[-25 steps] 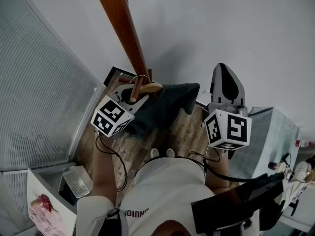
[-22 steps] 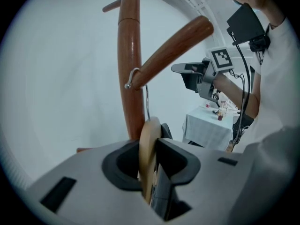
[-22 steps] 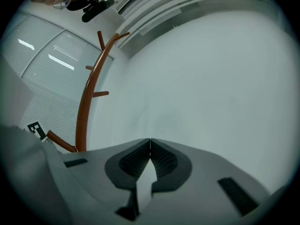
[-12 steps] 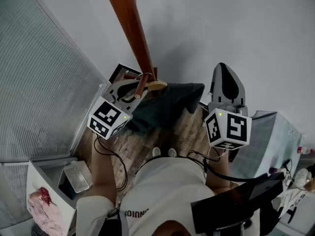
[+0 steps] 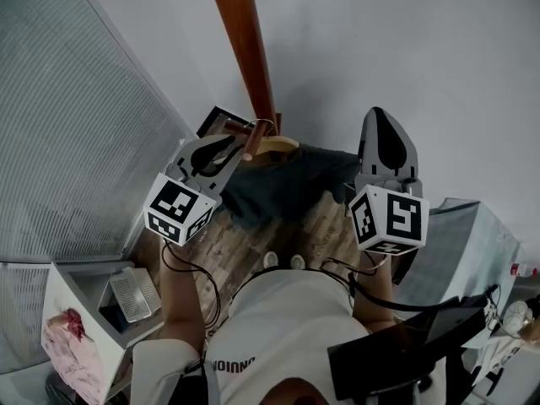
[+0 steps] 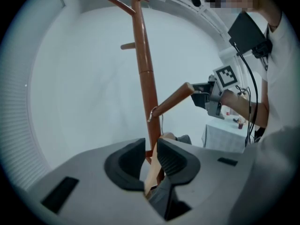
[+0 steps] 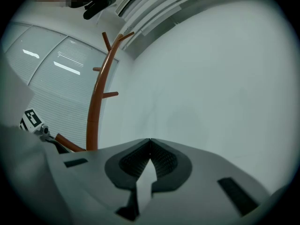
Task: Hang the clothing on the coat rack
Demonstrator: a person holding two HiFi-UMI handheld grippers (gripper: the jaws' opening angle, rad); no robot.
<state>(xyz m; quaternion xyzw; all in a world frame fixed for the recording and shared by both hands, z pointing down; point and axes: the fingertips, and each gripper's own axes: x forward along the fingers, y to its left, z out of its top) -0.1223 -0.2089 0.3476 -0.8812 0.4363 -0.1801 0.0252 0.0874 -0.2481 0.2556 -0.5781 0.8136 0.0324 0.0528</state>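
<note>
A dark garment [image 5: 283, 184] hangs on a wooden hanger [image 5: 277, 146]. The hanger's metal hook [image 6: 152, 114] sits over a slanted peg [image 6: 171, 100] of the brown coat rack [image 5: 245, 49]. My left gripper [image 5: 239, 148] is at the hanger's near end, just left of the peg. Its jaws stand a little apart, and the hanger's wooden arm [image 6: 151, 179] shows in the gap without being pinched. My right gripper [image 5: 381, 129] is held to the right of the garment, shut with its pads touching and nothing between them.
Ribbed blinds [image 5: 76, 142] close off the left side and a white wall stands behind the rack. A white shelf unit [image 5: 84, 302] is at lower left. A cloth-covered table [image 5: 460, 243] stands at the right. The person's feet [image 5: 278, 261] are on the wood floor.
My left gripper has drawn back down and to the left from the hanger, which stays hooked on the peg. The right gripper has hardly moved.
</note>
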